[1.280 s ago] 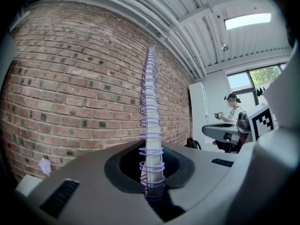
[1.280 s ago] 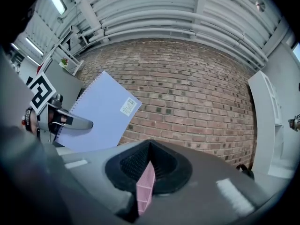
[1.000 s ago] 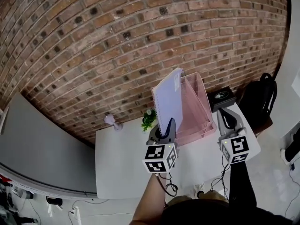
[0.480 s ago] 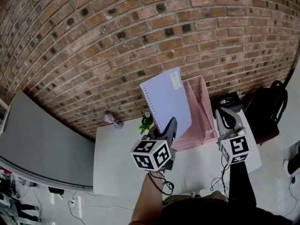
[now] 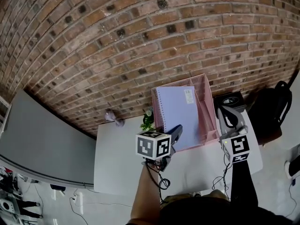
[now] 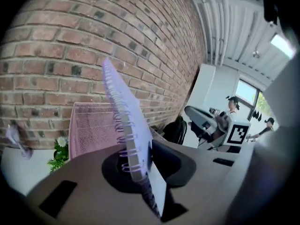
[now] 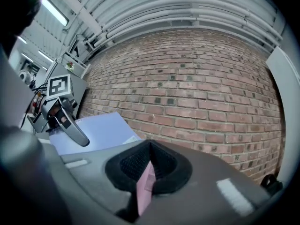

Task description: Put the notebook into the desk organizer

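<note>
The left gripper (image 5: 176, 131) holds the notebook (image 5: 180, 114) by the lower corner of its spiral edge. The left gripper view shows the wire coils and the cover pinched between the jaws. The jaws have just been opening a little, yet the notebook is between them and they press on it.

From the head view the notebook is tilted toward the brick wall (image 5: 140, 41) and covers the left part of the pink mesh organizer (image 5: 209, 108). Its spiral runs up the left side and a small label sits at its top right corner. I cannot tell whether its lower edge is already inside a compartment.

The right gripper (image 5: 223, 112) is at the organizer's right side. In its own view the jaws are closed on a thin pink piece of the organizer's wall.

The organizer stands at the far edge of the white worktop (image 5: 117, 163), against the wall. A small plant (image 5: 147, 121) sits just left of it, and a black box (image 5: 229, 99) just right of it. A black bag (image 5: 274, 107) is further right, off the worktop.
</note>
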The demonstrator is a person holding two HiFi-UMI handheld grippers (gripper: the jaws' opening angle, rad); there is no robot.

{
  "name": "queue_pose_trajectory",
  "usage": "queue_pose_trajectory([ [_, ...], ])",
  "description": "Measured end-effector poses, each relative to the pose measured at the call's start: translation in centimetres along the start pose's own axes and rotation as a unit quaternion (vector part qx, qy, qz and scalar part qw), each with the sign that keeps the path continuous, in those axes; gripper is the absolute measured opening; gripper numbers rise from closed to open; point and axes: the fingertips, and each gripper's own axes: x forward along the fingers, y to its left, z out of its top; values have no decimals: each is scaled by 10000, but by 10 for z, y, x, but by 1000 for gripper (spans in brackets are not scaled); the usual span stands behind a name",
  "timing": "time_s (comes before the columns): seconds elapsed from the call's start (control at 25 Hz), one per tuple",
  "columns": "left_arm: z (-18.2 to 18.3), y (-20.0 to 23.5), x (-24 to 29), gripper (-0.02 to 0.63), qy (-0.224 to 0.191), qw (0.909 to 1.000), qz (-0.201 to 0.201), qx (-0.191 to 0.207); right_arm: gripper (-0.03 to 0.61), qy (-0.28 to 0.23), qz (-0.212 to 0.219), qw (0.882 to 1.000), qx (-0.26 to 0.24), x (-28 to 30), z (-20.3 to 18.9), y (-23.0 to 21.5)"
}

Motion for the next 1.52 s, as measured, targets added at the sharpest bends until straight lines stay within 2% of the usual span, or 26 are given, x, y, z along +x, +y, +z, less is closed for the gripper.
queue_pose_trajectory([
  [0.12, -6, 4, 9, 72, 227, 9996, 110, 148, 0, 2, -21, 10000, -14, 2, 1, -1],
  [0.24, -9, 14, 16, 74, 480, 9971, 432, 405, 0, 4, -18, 10000, -30, 6, 2, -1],
  [0.36, -11, 22, 22, 78, 718, 9910, 815, 777, 0, 40, -33, 10000, -53, 8, -2, -4],
  [0.6, -10, 40, 27, 87, 911, 9783, 1459, 1154, 0, 44, -63, 10000, -17, 12, -4, -5],
  [0.92, -4, 49, 30, 97, 666, 9734, 1787, 1268, 0, 94, -36, 9999, -39, 16, -8, -4],
  [1.24, 0, 58, 30, 116, 533, 9572, 2218, 1780, 0, 142, -53, 9999, 46, 20, -11, -2],
  [1.52, 1, 68, 32, 169, 375, 9491, 2486, 1898, 0, 169, -20, 9998, 110, 23, -17, 1],
])
